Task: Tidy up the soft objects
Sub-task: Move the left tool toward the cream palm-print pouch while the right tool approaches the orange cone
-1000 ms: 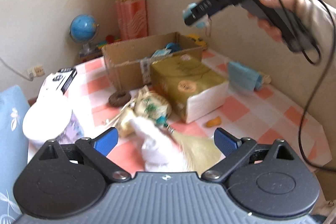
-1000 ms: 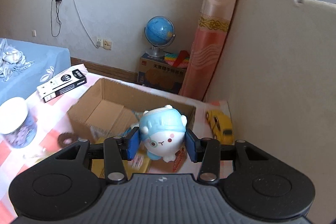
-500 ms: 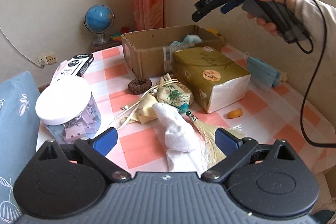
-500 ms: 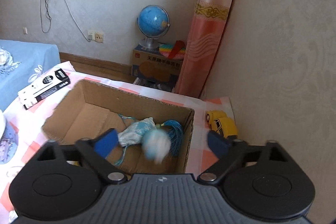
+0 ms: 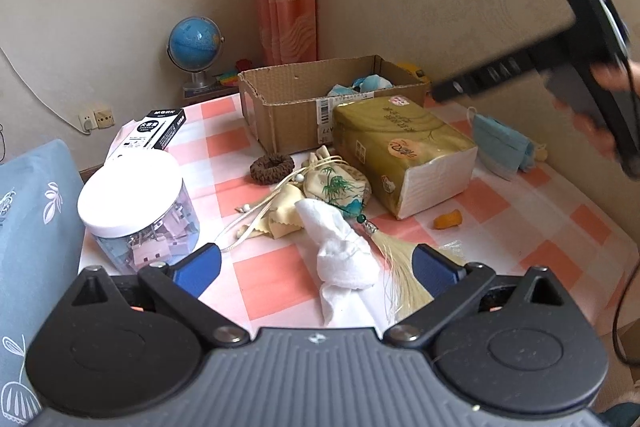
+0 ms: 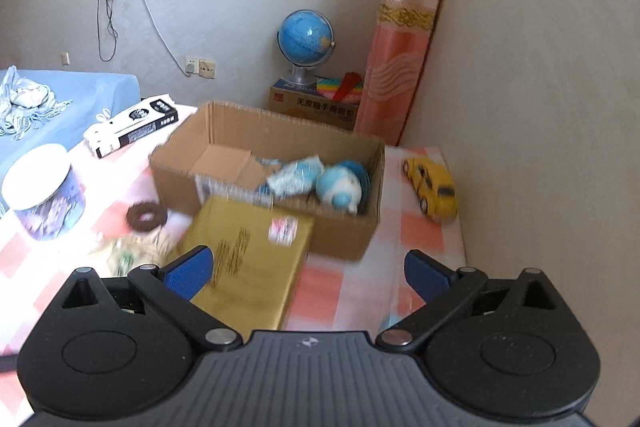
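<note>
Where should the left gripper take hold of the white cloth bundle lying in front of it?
Probably at the bunched middle of the white cloth bundle, coming down from above with the open left gripper straddling it; the lump stands highest there, while its tails lie flat on the table.

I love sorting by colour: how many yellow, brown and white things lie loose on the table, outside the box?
Yellow: 2, tissue pack, toy car
Brown: 1, hair tie
White: 1, cloth
Total: 4
</note>
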Demonstrator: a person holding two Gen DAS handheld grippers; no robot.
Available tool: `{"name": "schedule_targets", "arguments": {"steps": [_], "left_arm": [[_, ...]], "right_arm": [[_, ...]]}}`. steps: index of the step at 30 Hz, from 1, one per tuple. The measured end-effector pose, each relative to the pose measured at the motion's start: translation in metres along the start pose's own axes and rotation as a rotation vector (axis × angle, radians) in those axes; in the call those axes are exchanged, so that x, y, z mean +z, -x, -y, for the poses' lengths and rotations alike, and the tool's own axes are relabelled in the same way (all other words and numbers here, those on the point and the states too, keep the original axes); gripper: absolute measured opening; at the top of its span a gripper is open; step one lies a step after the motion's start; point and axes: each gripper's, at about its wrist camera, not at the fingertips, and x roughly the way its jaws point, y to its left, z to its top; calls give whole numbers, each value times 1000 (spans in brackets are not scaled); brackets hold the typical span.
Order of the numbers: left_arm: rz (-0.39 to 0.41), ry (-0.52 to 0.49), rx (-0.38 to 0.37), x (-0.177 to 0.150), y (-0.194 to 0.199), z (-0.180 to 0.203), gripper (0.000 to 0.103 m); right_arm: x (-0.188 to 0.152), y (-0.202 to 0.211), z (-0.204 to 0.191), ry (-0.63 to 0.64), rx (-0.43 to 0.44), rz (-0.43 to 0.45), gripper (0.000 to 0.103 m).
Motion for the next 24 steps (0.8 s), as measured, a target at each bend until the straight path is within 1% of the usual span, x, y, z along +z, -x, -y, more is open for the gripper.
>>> {"name": "schedule_targets", "arguments": {"steps": [3,6,13,17,22,24], "left_arm": [[0,6,1,-2,1,-1,101],[-5,14,-1,-5,1,-2,101],[-26,24,-4,-8,-3,0,101],[-34,18,-13,-8,-6,4,101],[-45,9,-18,-7,-9,9,101],[-48,10,-16,-6,-9,9,101]], "right_arm": [[-20,6,3,-22,-40,-12,103],[-39,15,9,-73,-52,-7,102],[-69,29,8,-130,-2,4,102],[-75,26,5,-144,20,4,102],[-72,15,4,-125,13,-3,102],[-71,14,2,-121,45,-6,101]]}}
